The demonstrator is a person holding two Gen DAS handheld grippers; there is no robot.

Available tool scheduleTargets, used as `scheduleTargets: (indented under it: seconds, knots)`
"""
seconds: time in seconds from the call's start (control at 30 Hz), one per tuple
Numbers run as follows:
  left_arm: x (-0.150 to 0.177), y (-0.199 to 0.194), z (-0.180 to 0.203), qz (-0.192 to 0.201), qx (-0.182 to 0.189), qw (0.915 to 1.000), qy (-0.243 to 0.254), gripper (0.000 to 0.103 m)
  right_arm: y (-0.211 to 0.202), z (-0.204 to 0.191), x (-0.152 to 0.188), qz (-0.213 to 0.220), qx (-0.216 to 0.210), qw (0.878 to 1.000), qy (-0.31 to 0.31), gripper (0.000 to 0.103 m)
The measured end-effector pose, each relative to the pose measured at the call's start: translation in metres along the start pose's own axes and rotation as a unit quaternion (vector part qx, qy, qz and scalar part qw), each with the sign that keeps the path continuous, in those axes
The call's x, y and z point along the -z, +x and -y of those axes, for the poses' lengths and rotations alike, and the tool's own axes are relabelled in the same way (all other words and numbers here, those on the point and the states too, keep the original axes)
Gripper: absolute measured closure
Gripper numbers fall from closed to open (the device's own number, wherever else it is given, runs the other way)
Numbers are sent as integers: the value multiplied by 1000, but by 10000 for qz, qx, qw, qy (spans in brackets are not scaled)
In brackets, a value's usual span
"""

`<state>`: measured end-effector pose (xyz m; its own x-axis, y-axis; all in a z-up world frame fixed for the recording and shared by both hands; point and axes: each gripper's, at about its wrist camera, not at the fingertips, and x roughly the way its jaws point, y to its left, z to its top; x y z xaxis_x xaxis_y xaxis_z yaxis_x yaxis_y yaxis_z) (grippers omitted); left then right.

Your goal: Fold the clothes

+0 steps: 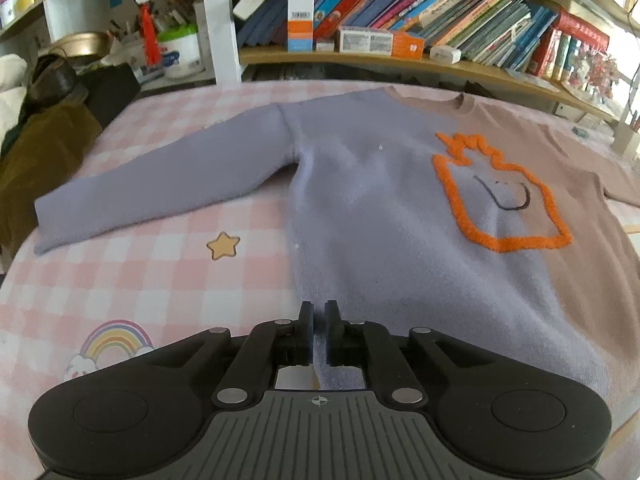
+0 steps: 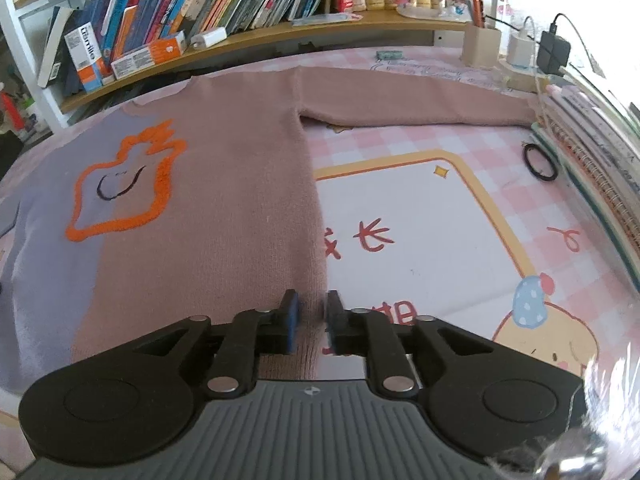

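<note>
A two-tone sweater, lilac on one half and dusty pink on the other, lies flat on the table, sleeves spread, with an orange outlined smiling figure on its chest. My left gripper is shut on the lilac bottom hem corner. In the right wrist view the same sweater shows its pink half and long pink sleeve. My right gripper is shut on the pink bottom hem corner, its jaws a little apart with fabric between them.
The table wears a pink checked cloth with cartoon prints. Bookshelves run along the back. Dark clothes lie at the far left. A black hair tie, stacked notebooks and chargers stand at the right.
</note>
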<state>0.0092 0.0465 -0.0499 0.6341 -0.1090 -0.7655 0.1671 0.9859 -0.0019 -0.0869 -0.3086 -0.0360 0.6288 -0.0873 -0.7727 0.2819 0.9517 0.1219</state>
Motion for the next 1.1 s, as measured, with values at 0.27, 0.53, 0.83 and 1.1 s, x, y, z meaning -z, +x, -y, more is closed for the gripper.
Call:
scheduleTargets:
  seconds: [0.27,0.53,0.83,1.1]
  knots:
    - [-6,-27,15,469,106,9978,461,69,-17,-10,-8,340,199,9992,-10,43]
    - [-8,-47,19,769,164,9953,570,31,-36,-32,-8,591,316,9977,-89,18]
    - [-1,-60,15,826,372,9936,671,16,-54,-62,3,676,405,9967,-186,10]
    - [11,-65,12,717,638,9933,645,11,-69,-82,20,669,619,9957,-135,5]
